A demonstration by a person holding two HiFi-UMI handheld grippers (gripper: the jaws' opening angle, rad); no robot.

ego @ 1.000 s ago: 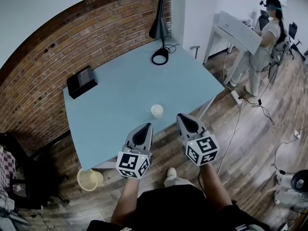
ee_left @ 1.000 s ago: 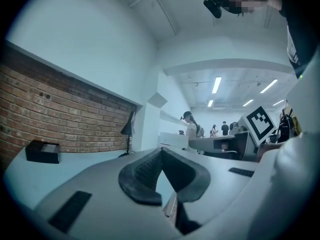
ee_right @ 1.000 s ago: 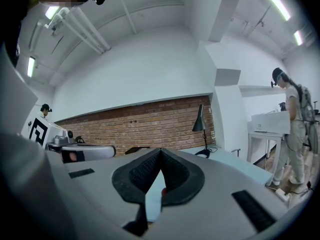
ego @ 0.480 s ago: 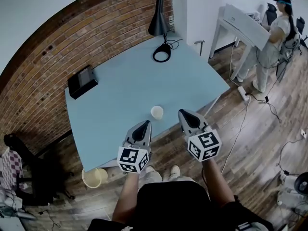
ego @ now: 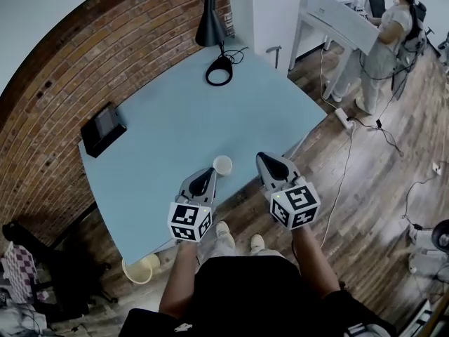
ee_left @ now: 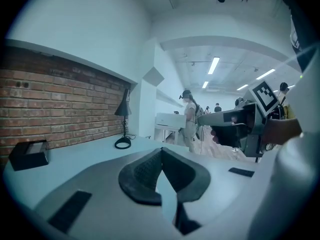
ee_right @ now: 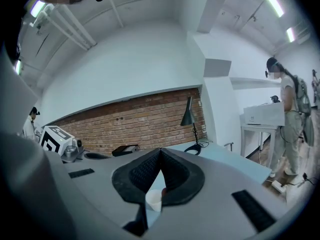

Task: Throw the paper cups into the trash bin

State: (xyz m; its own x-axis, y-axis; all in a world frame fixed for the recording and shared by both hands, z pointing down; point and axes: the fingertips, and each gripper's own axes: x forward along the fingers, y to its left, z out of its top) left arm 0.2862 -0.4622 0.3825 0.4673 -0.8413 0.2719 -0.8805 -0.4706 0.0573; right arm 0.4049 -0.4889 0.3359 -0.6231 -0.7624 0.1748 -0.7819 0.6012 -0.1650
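Note:
A white paper cup [ego: 222, 164] stands upright near the front edge of the light blue table [ego: 175, 118]. In the right gripper view the paper cup [ee_right: 154, 200] shows low, through the gap under the closed jaws. My left gripper [ego: 209, 173] is shut and empty, its tip just left of the cup. My right gripper [ego: 265, 159] is shut and empty too, a short way right of the cup over the table edge. A cream trash bin [ego: 140, 269] sits on the floor under the table's near left corner. The left gripper [ee_left: 161, 151] and right gripper [ee_right: 160, 151] show their pads pressed together.
A black lamp [ego: 210, 27] stands at the table's far corner, its round base [ego: 219, 70] beside it. A black box [ego: 103, 126] lies at the table's left edge. A person [ego: 384, 41] stands at a white desk [ego: 337, 21] far right. Cables [ego: 351, 128] run over the wooden floor.
The view has shifted, and both grippers now sit closer to the cup, the left tip almost beside it. The cup has not moved and both grippers stay shut.

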